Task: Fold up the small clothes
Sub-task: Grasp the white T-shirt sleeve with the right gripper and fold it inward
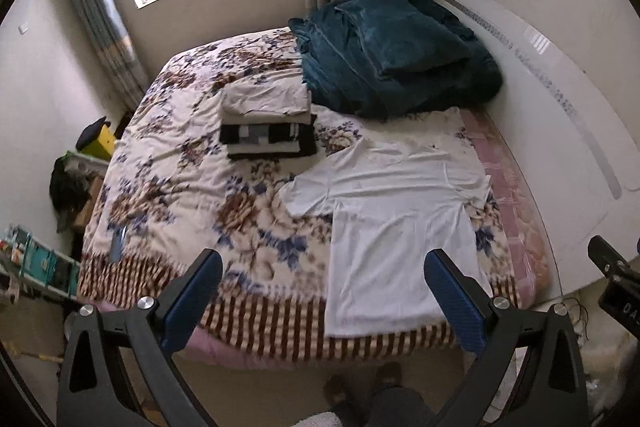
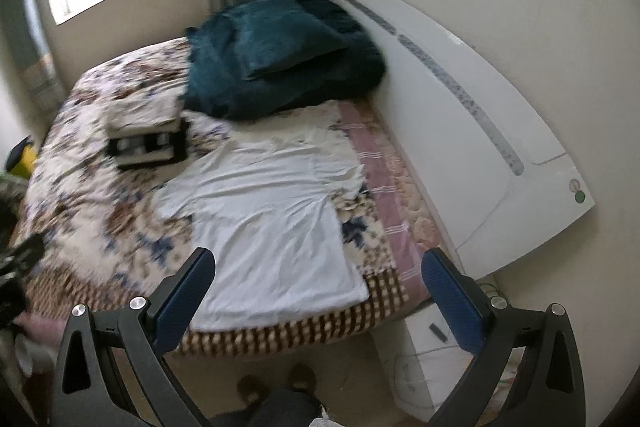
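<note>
A white T-shirt (image 1: 396,211) lies flat and unfolded on the floral bed cover (image 1: 180,179), hem toward me, collar toward the far side; it also shows in the right wrist view (image 2: 272,219). A stack of folded clothes (image 1: 268,123) sits behind it to the left, also in the right wrist view (image 2: 148,143). My left gripper (image 1: 324,267) is open and empty, held above the bed's near edge. My right gripper (image 2: 320,267) is open and empty, held above the hem's right side.
A folded teal blanket (image 1: 392,59) lies at the bed's far side by the white headboard (image 1: 560,131). A white bedside cabinet (image 2: 424,359) stands at right. Clutter (image 1: 68,187) sits on the floor left of the bed. My feet (image 1: 360,387) stand by the bed's edge.
</note>
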Demonstrator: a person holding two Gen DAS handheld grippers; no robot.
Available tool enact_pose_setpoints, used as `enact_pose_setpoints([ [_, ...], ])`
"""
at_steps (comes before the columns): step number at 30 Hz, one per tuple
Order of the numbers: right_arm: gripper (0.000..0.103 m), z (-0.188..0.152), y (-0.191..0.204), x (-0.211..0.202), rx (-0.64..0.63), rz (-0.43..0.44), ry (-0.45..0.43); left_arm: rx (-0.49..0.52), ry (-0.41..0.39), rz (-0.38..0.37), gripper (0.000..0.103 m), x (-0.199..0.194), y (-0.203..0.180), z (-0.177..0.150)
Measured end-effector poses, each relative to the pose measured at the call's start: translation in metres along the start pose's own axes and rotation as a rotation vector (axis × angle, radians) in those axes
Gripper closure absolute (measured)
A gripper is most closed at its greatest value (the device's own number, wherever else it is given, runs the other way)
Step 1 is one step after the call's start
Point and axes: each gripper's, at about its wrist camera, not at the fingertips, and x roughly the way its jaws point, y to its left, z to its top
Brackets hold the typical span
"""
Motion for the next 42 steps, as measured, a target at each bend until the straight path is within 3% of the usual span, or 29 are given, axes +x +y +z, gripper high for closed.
enact_pose_setpoints([
  [6,0.0,0.052,-0.027,0.134,0.173,-0.006,0.101,0.021,0.053,0.041,0.0,0.089,-0.027,0.048],
  [13,0.0,0.089,-0.076,0.349,0.362,0.024,0.261,0.017,0.172,0.135,0.0,0.243,-0.075,0.079],
  [18,0.0,0.077,-0.106,0.517,0.534,0.061,0.38,-0.023,0.403,0.129,0.0,0.394,-0.104,0.053],
  [22,0.005,0.052,-0.125,0.637,0.691,0.1,0.467,0.003,0.489,0.165,0.0,0.495,-0.123,0.023],
  [25,0.006,0.026,-0.13,0.7,0.809,0.095,0.53,-0.011,0.533,0.144,0.0,0.552,-0.135,0.01],
  [29,0.015,0.006,-0.134,0.752,0.97,0.114,0.53,-0.008,0.528,0.126,0.0,0.586,-0.14,0.003],
  [32,0.023,0.01,-0.133,0.757,1.016,0.077,0.395,-0.022,0.505,0.108,0.0,0.587,-0.135,0.003],
  [34,0.066,0.02,-0.127,0.755,0.979,0.037,0.331,-0.032,0.49,0.101,0.0,0.583,-0.128,0.004],
  [36,0.085,0.029,-0.12,0.753,0.949,0.011,0.291,-0.045,0.481,0.099,0.0,0.574,-0.12,0.004],
  [37,0.091,0.038,-0.114,0.751,0.921,0.0,0.271,-0.047,0.48,0.102,0.0,0.57,-0.116,0.004],
  [42,0.093,0.094,-0.052,0.717,0.601,-0.031,0.132,-0.092,0.454,0.106,0.0,0.541,-0.084,0.01],
])
